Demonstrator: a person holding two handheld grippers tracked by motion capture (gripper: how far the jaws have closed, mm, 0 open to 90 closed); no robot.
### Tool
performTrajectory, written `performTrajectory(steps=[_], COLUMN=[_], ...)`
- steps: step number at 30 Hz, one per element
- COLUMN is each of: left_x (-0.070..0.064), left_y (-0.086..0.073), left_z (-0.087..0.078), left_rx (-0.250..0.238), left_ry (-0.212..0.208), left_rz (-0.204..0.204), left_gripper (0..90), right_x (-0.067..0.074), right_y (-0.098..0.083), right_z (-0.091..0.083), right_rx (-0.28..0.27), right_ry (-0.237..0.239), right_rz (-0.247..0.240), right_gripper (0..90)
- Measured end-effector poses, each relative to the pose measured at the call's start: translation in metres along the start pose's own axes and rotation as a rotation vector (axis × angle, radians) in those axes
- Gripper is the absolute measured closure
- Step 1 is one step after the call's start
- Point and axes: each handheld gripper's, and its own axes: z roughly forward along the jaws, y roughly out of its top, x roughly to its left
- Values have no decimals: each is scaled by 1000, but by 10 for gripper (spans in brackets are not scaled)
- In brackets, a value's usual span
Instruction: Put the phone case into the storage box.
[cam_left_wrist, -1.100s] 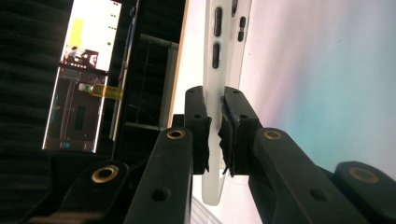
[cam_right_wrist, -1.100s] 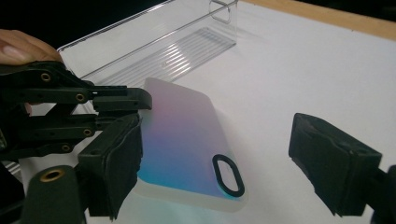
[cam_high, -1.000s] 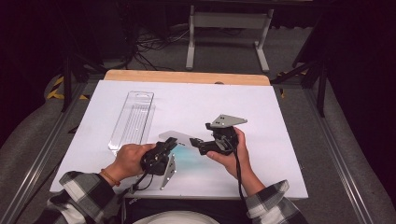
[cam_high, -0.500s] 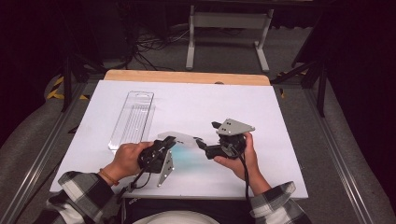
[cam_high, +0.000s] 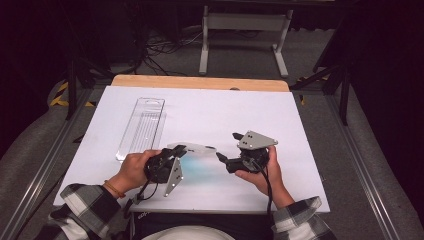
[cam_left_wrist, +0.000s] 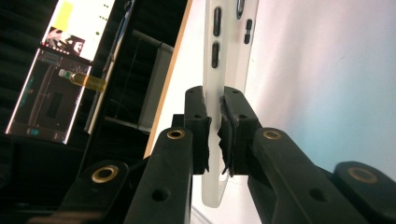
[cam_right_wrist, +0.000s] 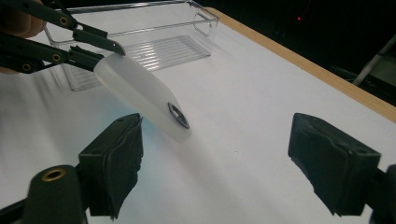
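table top: a white matte board (cam_high: 210, 112) covers the table, with a strip of pale wood showing along its far edge (cam_high: 200, 82) (the board is unmarked where i can see it).
room: dark all round, grey carpet, loose black cables on the floor beyond the table, and a grey metal stand (cam_high: 243, 22) behind them.
rails: grey metal rails run along both sides of the table, with yellow-and-black hazard tape (cam_high: 62, 95) at the far left corner.
screen: in the left gripper view a lit monitor (cam_left_wrist: 56, 70) glows off to the side; its contents are too small to read.
writing: none i can read anywhere; a few pale characters sit at the table's near edge, too blurred to make out.
phone case: a translucent, frosted white plastic phone case (cam_high: 192, 148) with button slots and a round dark-ringed hole (cam_right_wrist: 178, 115), lifted off the board near its near middle, between the two grippers.
left gripper: the left black two-jaw gripper (cam_left_wrist: 215, 128) is clamped tight on the case's edge, pads pressing both faces.
right gripper: the right black two-jaw gripper (cam_right_wrist: 233, 163) stands released, jaws wide apart, just beside the case's free end and not touching it.
tray: a clear ribbed plastic tray (cam_high: 142, 127) lies on the left part of the board, empty as far as i can tell.
sleeves: black-and-white checked sleeves (cam_high: 90, 205) on both forearms.
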Motion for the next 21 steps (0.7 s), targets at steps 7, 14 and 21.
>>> performTrajectory(steps=[7,14,21], left_x=[8,14,20], left_y=[-2,-4,-7], left_z=[-3,-4,-5], left_rx=[-5,-36,-45], left_ry=[-37,-60,-89], left_rz=[-75,-160,-212], left_gripper=[822,822,822], right_x=[-2,-4,-5], right_y=[-6,-11,-15], right_z=[-2,-5,-8], right_rx=[10,11,3], right_ry=[1,-4,-16], right_rz=[6,14,16], right_gripper=[183,182,181])
